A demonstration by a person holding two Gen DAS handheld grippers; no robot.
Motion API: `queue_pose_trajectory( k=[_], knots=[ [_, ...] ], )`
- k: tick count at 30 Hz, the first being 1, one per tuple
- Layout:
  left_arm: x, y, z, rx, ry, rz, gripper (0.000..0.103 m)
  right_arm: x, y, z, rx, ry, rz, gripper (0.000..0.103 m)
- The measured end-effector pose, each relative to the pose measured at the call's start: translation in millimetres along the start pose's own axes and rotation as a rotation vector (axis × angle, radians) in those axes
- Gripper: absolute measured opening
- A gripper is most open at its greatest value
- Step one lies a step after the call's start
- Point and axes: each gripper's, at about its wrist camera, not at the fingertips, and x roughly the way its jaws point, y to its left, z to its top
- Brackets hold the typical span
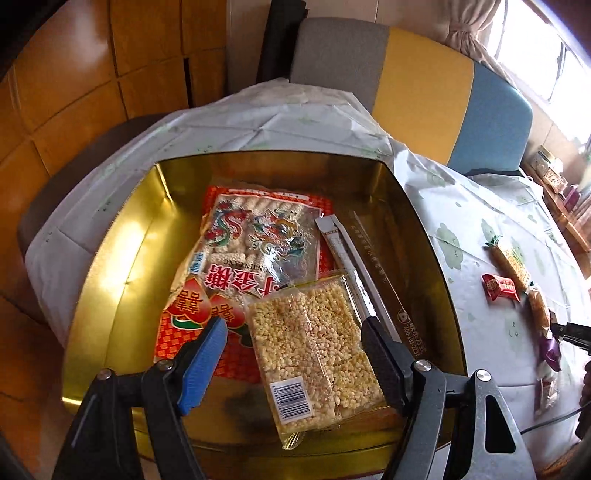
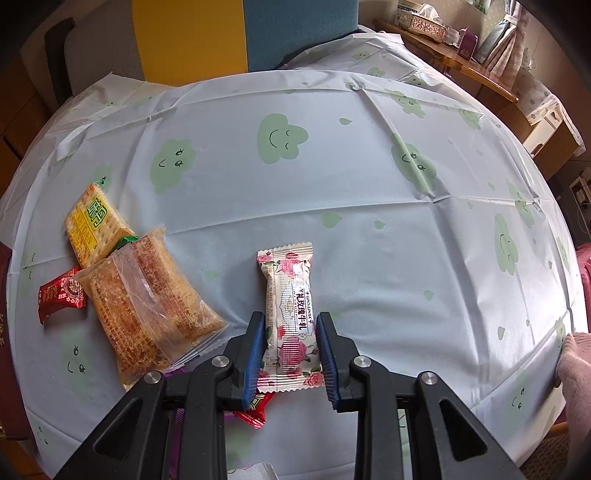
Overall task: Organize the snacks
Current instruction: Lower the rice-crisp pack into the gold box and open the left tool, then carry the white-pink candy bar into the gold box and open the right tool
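While the left gripper (image 1: 295,334) hangs wide open and empty over the gold tin (image 1: 110,258), the puffed-rice cake pack (image 1: 314,354) lies inside between its fingers: light, brittle, best pinched across its width. From the right wrist, the right gripper (image 2: 290,354) pinches the rose-print nougat bar (image 2: 290,310) near its lower end on the tablecloth (image 2: 369,221); its wrapper looks slick.

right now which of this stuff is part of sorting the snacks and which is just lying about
Job:
gold tin
puffed rice pack
rose candy, gripped by right gripper
cracker pack
brown crisp pack
left gripper, open

Lying about:
tissue box
chair
curtain
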Motion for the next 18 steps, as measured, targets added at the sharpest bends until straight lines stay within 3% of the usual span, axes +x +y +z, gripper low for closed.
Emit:
queue_pose_trajectory(
  k=[8, 18],
  knots=[
    [-15.6, -0.2, -0.4, 0.018, -0.04, 0.022, 0.075, -30.6, 3.6, 0.9, -0.016, -0.128, 0.017, 0.026],
    [-16.5, -2.4, -4.3, 0.021, -0.042, 0.029, 0.075, -80.6, 46.2, -14.3, -0.122, -0.224, 0.196, 0.026]
  ],
)
